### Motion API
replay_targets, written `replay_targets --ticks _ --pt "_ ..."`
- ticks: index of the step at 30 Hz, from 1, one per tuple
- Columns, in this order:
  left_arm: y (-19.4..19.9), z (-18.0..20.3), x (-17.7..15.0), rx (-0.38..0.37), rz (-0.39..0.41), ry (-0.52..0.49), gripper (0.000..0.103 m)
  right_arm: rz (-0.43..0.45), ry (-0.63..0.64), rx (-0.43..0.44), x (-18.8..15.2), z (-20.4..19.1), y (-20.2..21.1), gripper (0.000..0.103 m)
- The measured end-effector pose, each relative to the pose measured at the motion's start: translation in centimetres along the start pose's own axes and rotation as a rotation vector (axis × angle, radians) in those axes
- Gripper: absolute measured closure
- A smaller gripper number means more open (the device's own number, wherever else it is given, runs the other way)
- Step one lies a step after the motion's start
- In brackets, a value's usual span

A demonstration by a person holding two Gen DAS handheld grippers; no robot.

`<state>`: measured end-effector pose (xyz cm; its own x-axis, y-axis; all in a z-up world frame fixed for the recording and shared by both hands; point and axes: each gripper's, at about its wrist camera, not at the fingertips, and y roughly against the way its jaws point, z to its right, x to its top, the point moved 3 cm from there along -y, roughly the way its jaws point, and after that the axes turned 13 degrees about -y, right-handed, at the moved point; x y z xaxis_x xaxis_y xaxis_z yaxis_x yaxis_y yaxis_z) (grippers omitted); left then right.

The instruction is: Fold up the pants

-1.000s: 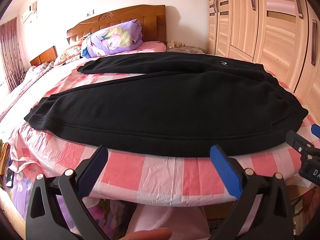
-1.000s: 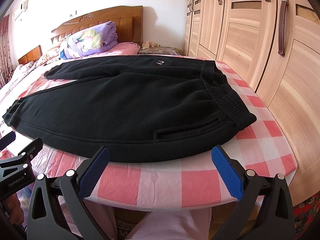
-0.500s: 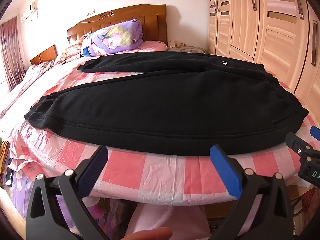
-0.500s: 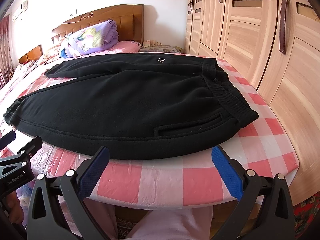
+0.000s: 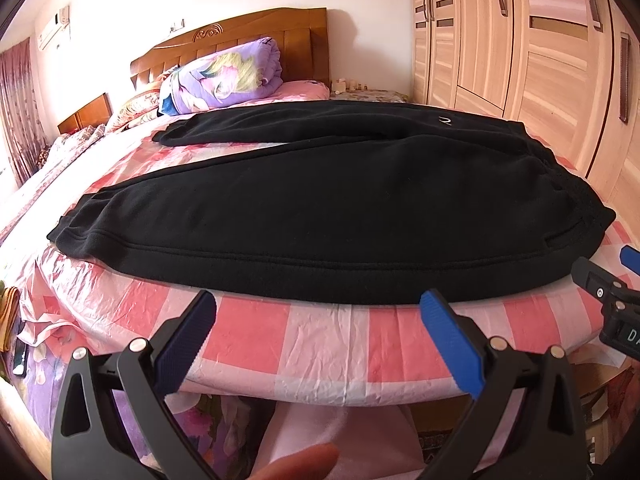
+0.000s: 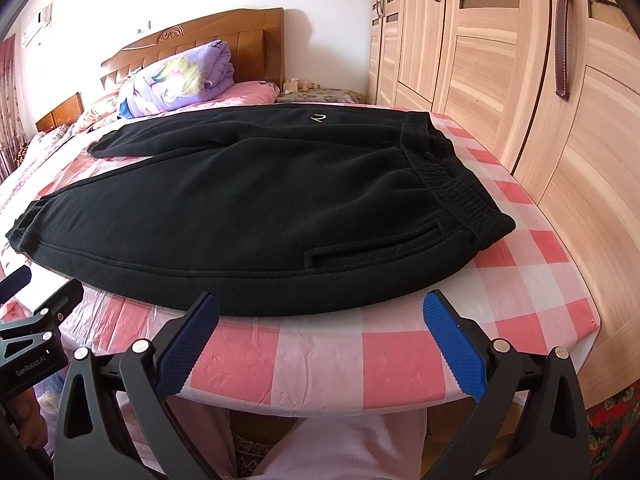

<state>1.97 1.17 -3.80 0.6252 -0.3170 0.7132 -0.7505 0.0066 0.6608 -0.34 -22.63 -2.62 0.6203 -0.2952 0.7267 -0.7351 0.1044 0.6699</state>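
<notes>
While both grippers hang at the near edge of the bed [image 5: 304,344], the black pants [image 5: 320,200] lie spread flat on its pink-and-white checked plastic cover [image 6: 520,264], unfolded, with the waistband [image 6: 452,184] toward the wardrobe side and the two legs running off to the left. The near leg lies along the bed's front edge and ends in a ribbed cuff [image 5: 76,232] at the left; the far leg angles away toward the headboard [image 5: 240,36], leaving a narrow wedge of cover showing between the two. The fabric is thick and fleecy, with a raised seam along the near side, a slit pocket [image 6: 372,246] close to the gathered elastic waistband, and a small white logo [image 6: 318,117] on the far hip. The left gripper [image 5: 316,318] has its blue-padded jaws spread wide and holds nothing, its tips just short of the pants' near edge. The right gripper [image 6: 320,318] is likewise spread wide and empty, just in front of the pocket area. A rolled purple quilt [image 6: 180,80] sits by the headboard, and wooden wardrobe doors [image 6: 540,80] stand along the right side of the bed.
</notes>
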Motion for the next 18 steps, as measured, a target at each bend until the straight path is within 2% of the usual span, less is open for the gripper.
replay_targets --ticks 18 --pt "0.44 0.07 0.16 0.017 0.019 -0.012 0.001 -0.003 -0.042 0.040 0.22 0.62 0.16 0.004"
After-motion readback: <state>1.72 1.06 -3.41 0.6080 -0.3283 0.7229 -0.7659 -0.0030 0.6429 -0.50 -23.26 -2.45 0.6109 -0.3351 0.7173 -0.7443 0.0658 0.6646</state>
